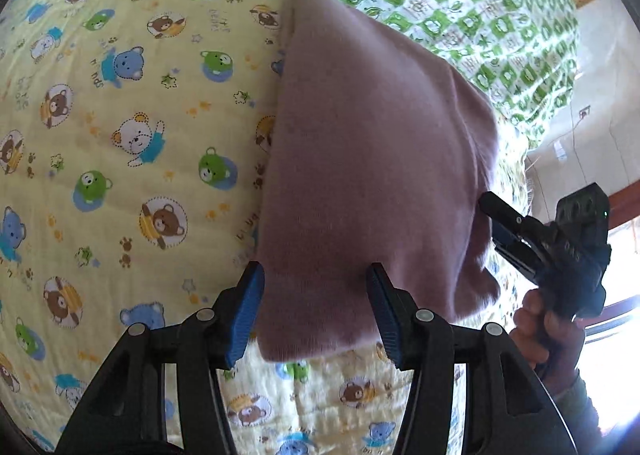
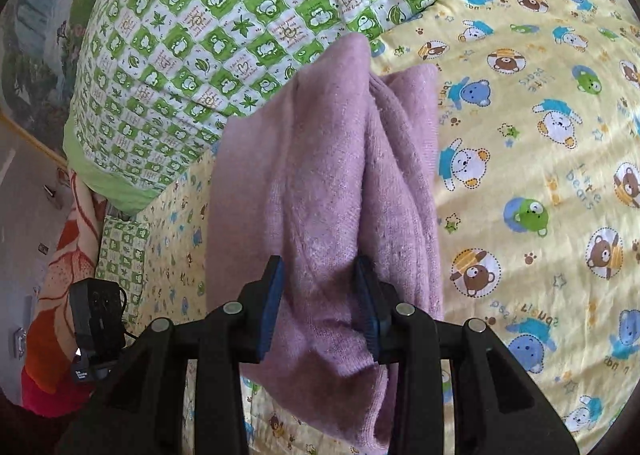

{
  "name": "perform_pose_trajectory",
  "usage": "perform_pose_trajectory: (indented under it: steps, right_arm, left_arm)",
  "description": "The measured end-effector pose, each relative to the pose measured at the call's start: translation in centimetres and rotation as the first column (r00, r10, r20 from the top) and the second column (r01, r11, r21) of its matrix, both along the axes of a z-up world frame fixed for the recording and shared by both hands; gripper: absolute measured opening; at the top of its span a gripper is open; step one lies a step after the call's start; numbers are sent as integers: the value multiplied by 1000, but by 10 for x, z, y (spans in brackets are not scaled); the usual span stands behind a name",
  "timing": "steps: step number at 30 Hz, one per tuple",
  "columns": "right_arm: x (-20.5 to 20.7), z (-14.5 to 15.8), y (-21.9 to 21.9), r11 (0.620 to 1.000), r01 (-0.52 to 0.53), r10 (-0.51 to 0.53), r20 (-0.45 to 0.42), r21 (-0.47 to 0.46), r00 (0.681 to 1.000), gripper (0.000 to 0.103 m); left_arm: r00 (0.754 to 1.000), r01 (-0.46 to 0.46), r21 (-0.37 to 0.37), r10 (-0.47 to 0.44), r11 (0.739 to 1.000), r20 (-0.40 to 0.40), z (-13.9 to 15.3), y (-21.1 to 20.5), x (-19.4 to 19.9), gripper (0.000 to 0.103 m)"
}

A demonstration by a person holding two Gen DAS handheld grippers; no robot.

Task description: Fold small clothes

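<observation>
Folded mauve garment (image 1: 372, 183) lying on the yellow bear-print quilt (image 1: 120, 135) beside the green checked quilt (image 2: 224, 39) — near end between the spread, non-pressing pads of the left gripper (image 1: 316, 311), and between the right gripper (image 2: 320, 303) pads, narrower — grip unclear.

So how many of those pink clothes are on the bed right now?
1 that I can see: the folded pink garment lies on the yellow bear quilt, just below the green checked quilt, with both grippers at its near edge. Others may lie outside these views.
</observation>
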State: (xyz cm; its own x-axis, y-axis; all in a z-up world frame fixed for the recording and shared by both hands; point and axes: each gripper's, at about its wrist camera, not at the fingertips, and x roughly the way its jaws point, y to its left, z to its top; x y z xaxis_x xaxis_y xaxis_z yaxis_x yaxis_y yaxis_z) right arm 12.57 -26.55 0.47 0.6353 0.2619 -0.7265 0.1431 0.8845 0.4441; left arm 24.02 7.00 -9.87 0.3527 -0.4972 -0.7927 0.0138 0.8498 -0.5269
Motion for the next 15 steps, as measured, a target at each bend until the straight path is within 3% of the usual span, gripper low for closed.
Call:
perform_pose_trajectory:
  steps: [3,5,9,11,15]
  right_arm:
    - [7,-3,8,1000,-13,13,5,3,1000,34]
    - [10,-1,11,1000,-17,17,-1,4,1000,11]
    - [-8,39,7,999,-1,-4,120,42,993,10]
    - [-19,50,4,1000,14,-15,139,10,990,10]
    - [-21,20,-15,996,79,-76,49,-45,996,10]
  left_arm:
    - [1000,14,20,-13,1000,-10,-1,-12,9,54]
    - [1000,26,38,-25,999,-3,4,-21,14,55]
    - [998,54,45,-55,998,28,14,-30,11,62]
    - [997,70,61,-71,996,26,14,-43,14,63]
    - [996,88,85,-88,992,-1,3,-50,16,64]
